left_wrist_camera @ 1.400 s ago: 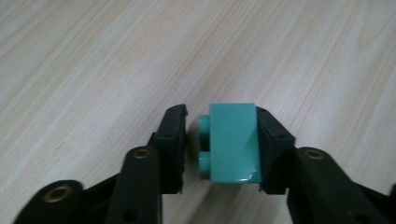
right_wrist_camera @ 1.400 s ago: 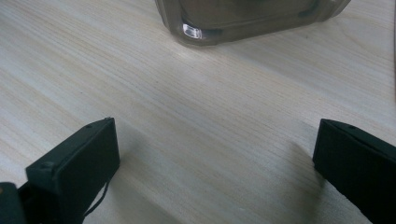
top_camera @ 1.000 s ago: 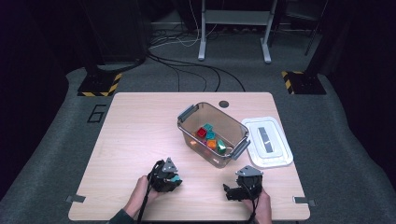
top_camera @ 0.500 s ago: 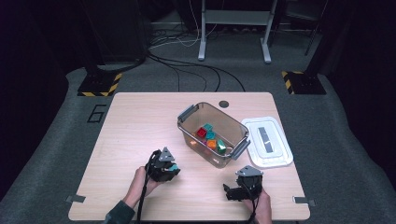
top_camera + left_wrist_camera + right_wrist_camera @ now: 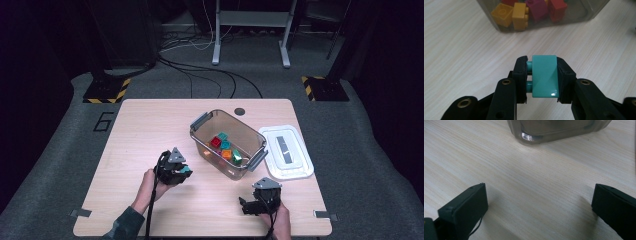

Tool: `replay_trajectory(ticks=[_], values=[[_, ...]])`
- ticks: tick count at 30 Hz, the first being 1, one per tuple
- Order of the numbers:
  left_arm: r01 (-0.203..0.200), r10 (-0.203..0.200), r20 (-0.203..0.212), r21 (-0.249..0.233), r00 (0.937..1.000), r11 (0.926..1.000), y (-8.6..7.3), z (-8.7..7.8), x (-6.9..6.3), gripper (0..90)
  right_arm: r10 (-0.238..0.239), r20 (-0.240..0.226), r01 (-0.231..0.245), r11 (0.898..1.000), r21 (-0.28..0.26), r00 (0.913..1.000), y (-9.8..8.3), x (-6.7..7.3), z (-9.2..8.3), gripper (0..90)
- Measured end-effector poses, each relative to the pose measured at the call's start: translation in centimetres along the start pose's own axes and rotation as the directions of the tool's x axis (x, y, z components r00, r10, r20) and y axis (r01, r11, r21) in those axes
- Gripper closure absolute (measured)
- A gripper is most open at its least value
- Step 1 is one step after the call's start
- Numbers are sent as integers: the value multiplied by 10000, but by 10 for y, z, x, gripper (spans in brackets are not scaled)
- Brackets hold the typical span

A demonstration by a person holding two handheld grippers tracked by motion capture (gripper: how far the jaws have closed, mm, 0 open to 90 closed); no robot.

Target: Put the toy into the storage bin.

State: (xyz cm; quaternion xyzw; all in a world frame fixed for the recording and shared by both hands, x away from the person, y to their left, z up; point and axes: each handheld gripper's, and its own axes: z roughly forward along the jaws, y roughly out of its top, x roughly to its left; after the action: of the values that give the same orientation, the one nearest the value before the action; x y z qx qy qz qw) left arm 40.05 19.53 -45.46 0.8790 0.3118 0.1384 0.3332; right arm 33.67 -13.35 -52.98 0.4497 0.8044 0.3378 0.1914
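Left gripper view: tongs [image 5: 542, 77] clamping teal brick [image 5: 544, 75]

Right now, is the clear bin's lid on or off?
Off. The white lid lies flat on the table beside the clear bin, whose open top shows the blocks inside.

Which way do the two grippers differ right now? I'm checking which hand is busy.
The left gripper is shut on a teal brick; the right gripper stands wide open with nothing between its jaws. The left is lifted off the table; the right sits low by the bin. Both have black jaws.
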Motion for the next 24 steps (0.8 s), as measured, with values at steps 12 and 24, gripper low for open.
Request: replay_trajectory(ticks=[12,24], values=[[-140,127,-341,-400,9993,9991,23,-16,12,667,1,-2,-1,10000,2,10000,0,0,0,0],[-428,364,-824,-779,9959,9960,54,-39,26,667,3,-2,-3,10000,3,10000,0,0,0,0]])
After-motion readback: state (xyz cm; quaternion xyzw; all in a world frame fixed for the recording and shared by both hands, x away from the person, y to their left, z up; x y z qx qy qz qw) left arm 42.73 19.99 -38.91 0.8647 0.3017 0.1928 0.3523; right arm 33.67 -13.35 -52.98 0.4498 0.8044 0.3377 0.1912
